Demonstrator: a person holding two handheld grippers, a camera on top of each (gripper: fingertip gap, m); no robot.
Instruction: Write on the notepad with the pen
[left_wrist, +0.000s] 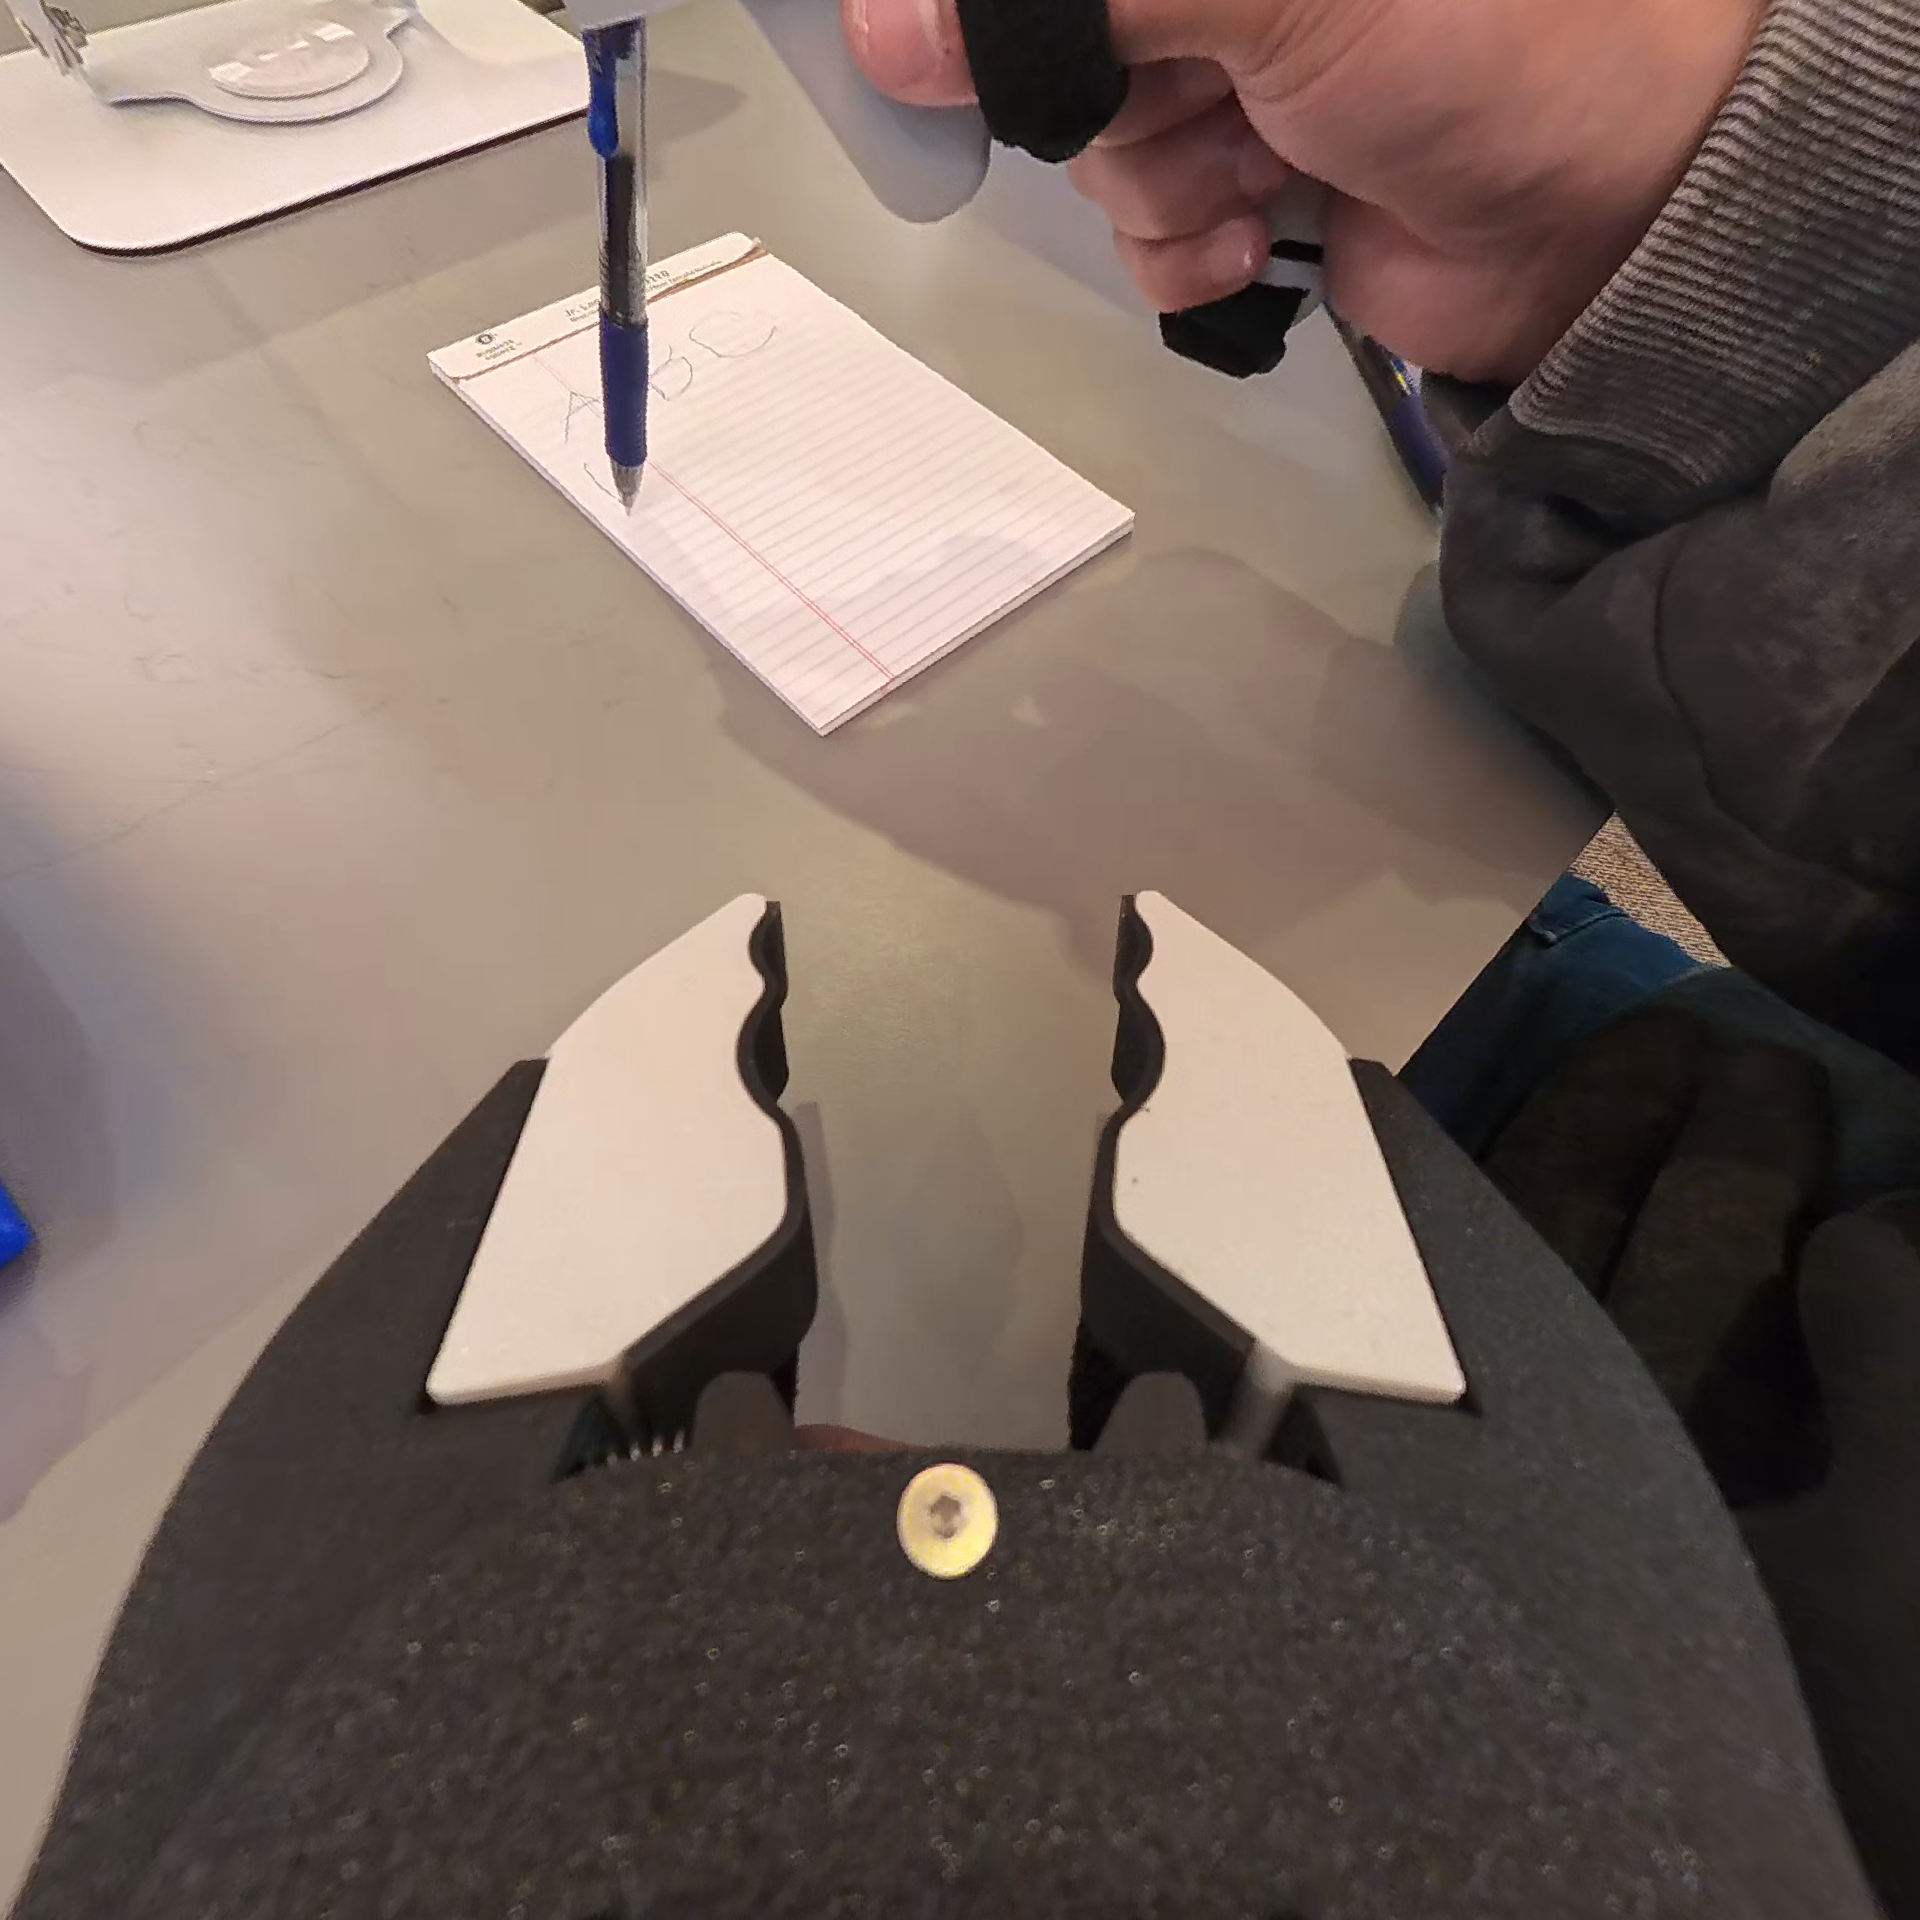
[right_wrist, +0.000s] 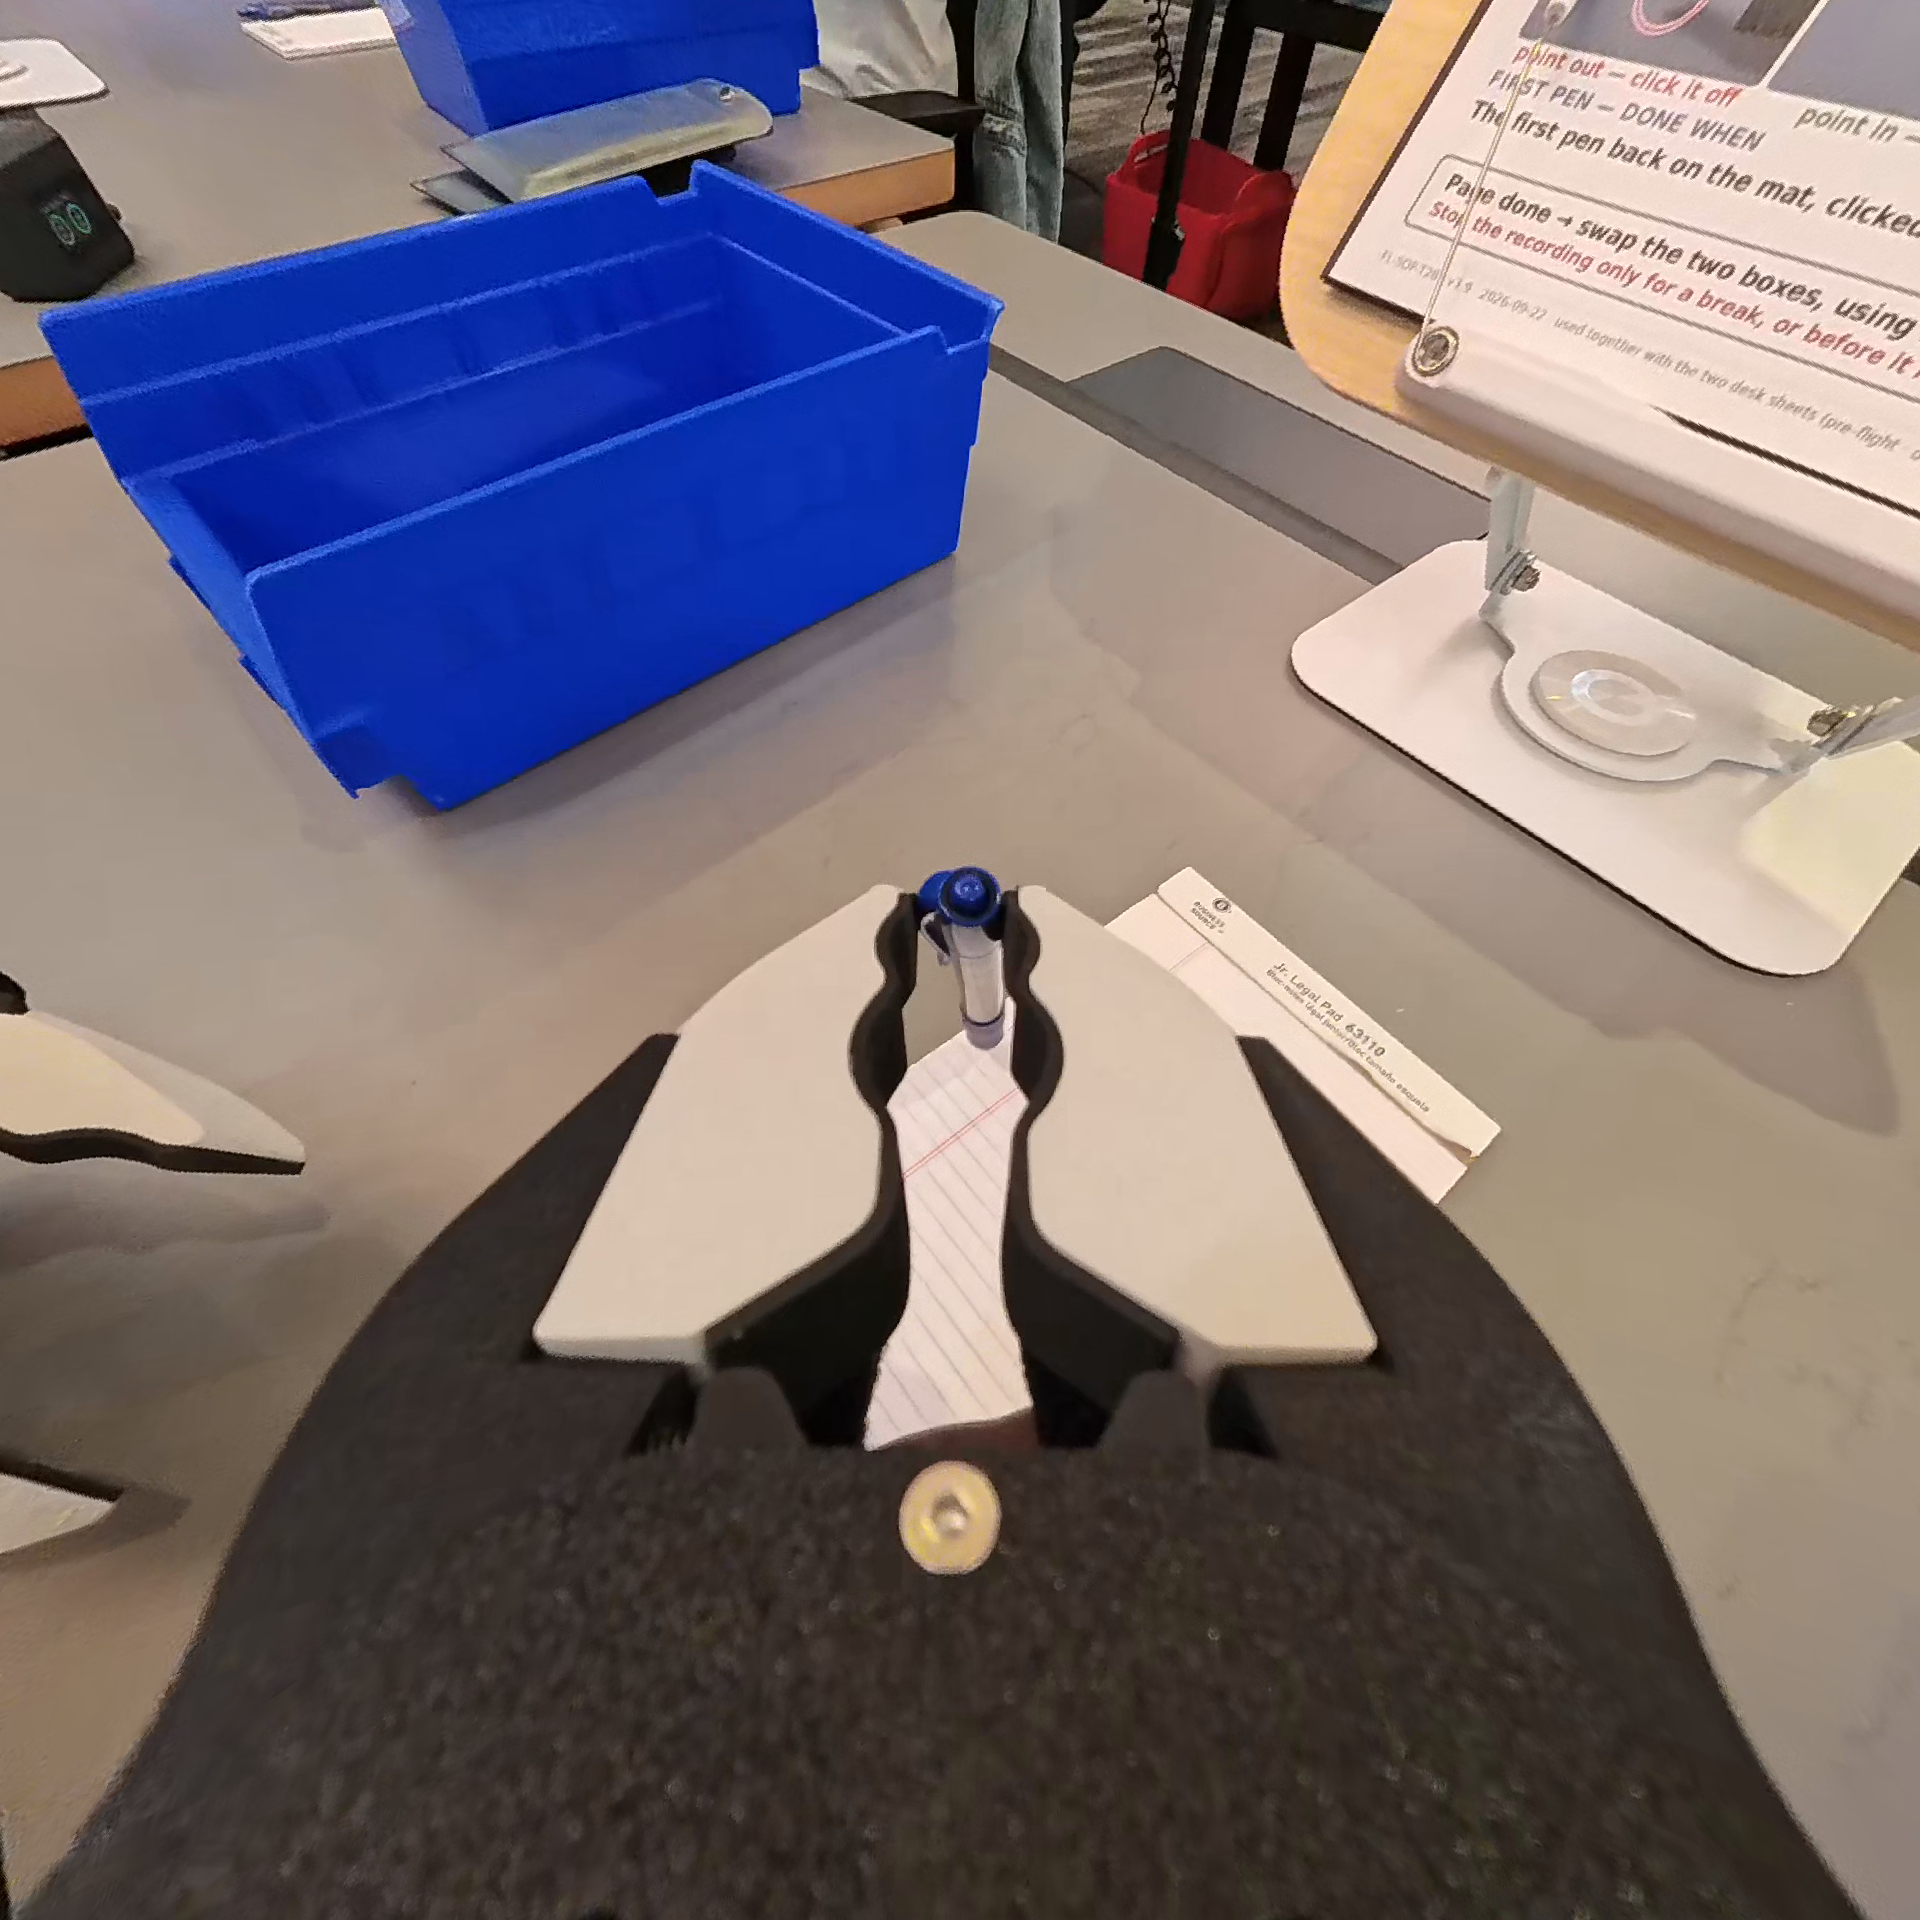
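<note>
A white lined notepad (left_wrist: 790, 488) lies on the grey table with pencil-thin letters near its top. A blue and black pen (left_wrist: 623, 343) stands almost upright with its tip touching the page just below the first letter. My right gripper (right_wrist: 961, 914) is shut on the pen (right_wrist: 971, 966) near its blue clicker end, and the notepad (right_wrist: 1320, 1029) shows under and beside its fingers. My left gripper (left_wrist: 951, 914) is open and empty, hovering over bare table short of the notepad. A hand (left_wrist: 1351, 135) holds the right gripper above the pad.
A blue plastic bin (right_wrist: 540, 488) stands on the table beyond the notepad. A white document stand (right_wrist: 1621, 717) with an instruction sheet sits at the right, and its base (left_wrist: 208, 135) shows in the left wrist view. A sleeve (left_wrist: 1714, 520) fills the right side. About 15 cm separates my left fingertips from my right.
</note>
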